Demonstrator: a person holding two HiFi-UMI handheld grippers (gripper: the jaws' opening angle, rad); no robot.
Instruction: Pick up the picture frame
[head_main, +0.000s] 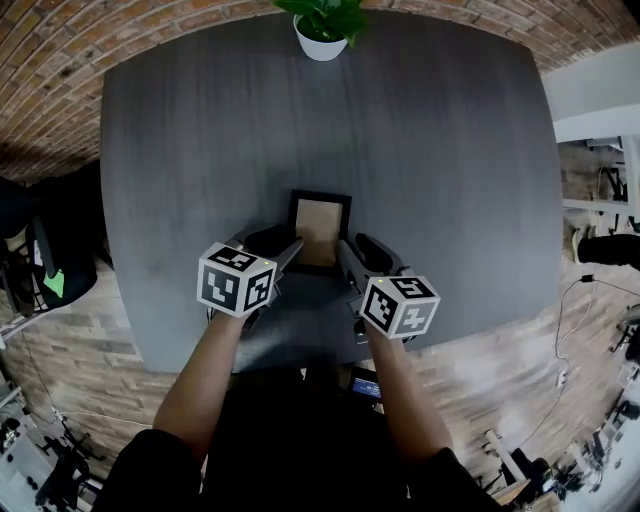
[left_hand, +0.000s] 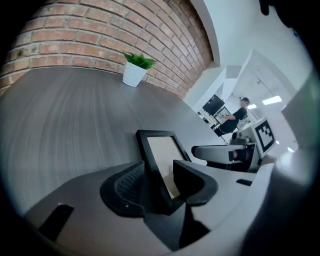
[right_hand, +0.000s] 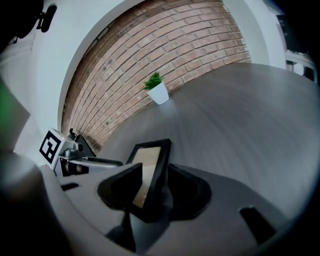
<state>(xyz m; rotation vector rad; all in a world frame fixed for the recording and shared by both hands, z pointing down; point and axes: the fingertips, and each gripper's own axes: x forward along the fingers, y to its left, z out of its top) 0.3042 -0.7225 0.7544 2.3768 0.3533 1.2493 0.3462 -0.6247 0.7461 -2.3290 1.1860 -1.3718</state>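
Note:
A black picture frame (head_main: 320, 227) with a tan insert is held over the near middle of the dark grey table (head_main: 190, 150). My left gripper (head_main: 287, 250) is shut on its left edge, and my right gripper (head_main: 344, 262) is shut on its right edge. In the left gripper view the frame (left_hand: 161, 152) stands between the jaws of the left gripper (left_hand: 161, 186), with the right gripper (left_hand: 222, 152) beyond it. The right gripper view has the frame (right_hand: 149, 167) pinched in the right gripper (right_hand: 154, 192). Whether the frame touches the table I cannot tell.
A small green plant in a white pot (head_main: 321, 38) stands at the table's far edge, by the brick wall (right_hand: 150, 45). The table's near edge lies just under my forearms. A person (left_hand: 235, 117) is far off in the room behind.

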